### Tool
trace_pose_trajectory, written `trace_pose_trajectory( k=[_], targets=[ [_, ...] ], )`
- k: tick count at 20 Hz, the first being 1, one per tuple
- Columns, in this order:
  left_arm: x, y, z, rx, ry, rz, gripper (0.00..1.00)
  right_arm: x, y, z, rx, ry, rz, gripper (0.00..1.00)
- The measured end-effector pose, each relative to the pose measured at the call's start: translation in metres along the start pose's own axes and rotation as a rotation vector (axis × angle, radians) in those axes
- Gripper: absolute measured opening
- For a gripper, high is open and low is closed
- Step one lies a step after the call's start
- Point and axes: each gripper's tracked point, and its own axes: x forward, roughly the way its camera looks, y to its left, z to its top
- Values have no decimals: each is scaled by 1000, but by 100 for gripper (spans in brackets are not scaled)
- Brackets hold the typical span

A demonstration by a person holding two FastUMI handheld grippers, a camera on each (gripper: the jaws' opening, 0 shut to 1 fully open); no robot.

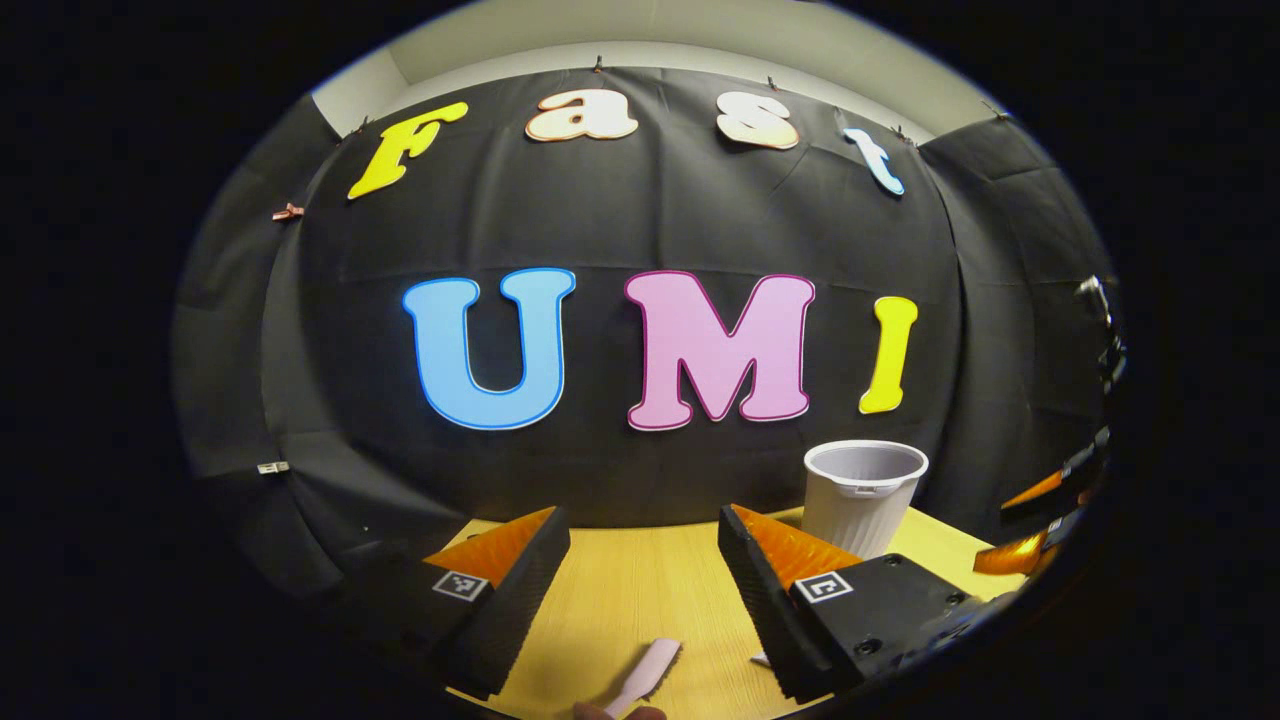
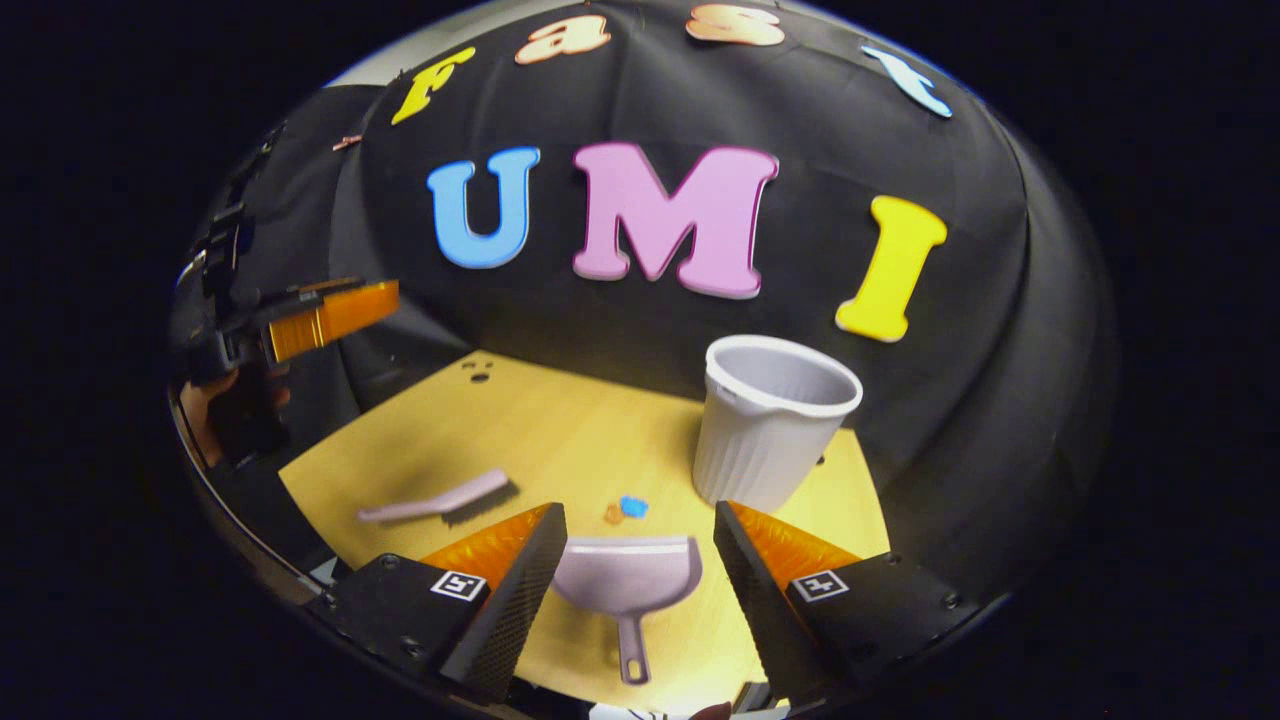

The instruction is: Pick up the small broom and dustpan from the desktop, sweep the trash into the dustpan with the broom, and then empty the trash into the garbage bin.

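Two grippers hang above a yellow wooden desktop (image 2: pixel 560 440), both with their fingers spread apart and clamped on nothing. Largest on the desktop is the pale ribbed bin (image 2: pixel 770 425), standing upright near the far right corner, close to the black cloth wall behind. In the right gripper view the right gripper (image 2: pixel 640 580) is held level and low over the near edge, and the dustpan (image 2: pixel 630 580) lies flat on the desktop between its fingers, handle toward the near edge and mouth toward the far one; the fingers do not touch it. The small broom (image 2: pixel 435 500) lies on its side left of the dustpan, bristles toward the middle of the desktop. Two bits of trash (image 2: pixel 626 508), one blue and one orange, sit just beyond the dustpan's mouth, between it and the bin. The left gripper (image 2: pixel 325 315) hangs well above the left edge, held by a hand. In the left gripper view that gripper (image 1: pixel 645 575) points level at the wall, the broom's handle (image 1: pixel 645 675) below its fingers.
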Motion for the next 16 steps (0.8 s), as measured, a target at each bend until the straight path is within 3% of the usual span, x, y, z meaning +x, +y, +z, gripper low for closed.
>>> trace_pose_trajectory(
  k=[8, 11, 16],
  targets=[
    [-19, 21, -16, -3, 31, 47, 95, 39, 4, -137, -41, 437, 64, 87],
    [-24, 27, -19, 10, 33, 51, 95, 62, 1, -177, -12, 543, 63, 67],
    [-31, 37, -23, 34, 38, 66, 95, 91, 5, -212, 17, 681, 74, 67]
  ],
)
